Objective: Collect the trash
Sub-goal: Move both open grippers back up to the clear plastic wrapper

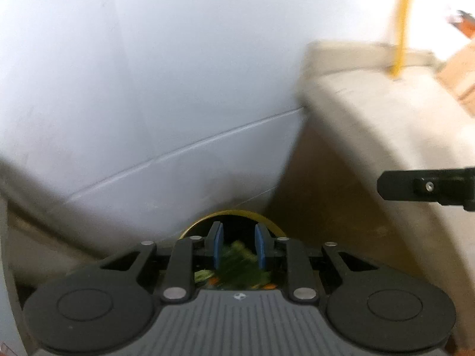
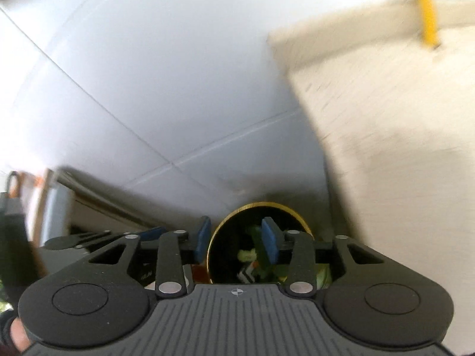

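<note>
A round black bin with a gold rim [image 1: 234, 213] [image 2: 258, 204] stands on the floor right under both grippers. Green and orange trash [image 2: 248, 255] lies inside it. My right gripper [image 2: 236, 238] hangs over the bin's mouth with its blue pads wide apart; a dark green strip [image 2: 257, 247] shows just beside the right-hand pad. My left gripper [image 1: 240, 244] has its pads a narrow gap apart. Blurred green stuff [image 1: 237, 259] fills that gap, and I cannot tell whether it is gripped or lies in the bin below. A black finger of my right gripper [image 1: 415, 185] reaches in from the right.
The floor is white tile [image 1: 148, 89]. A beige block or ledge [image 1: 371, 124] rises close on the bin's right, with a yellow pole [image 1: 400, 29] standing on it. Blurred grey and white objects [image 2: 56, 207] sit at the left. A fingertip [image 2: 17, 335] shows at the bottom left.
</note>
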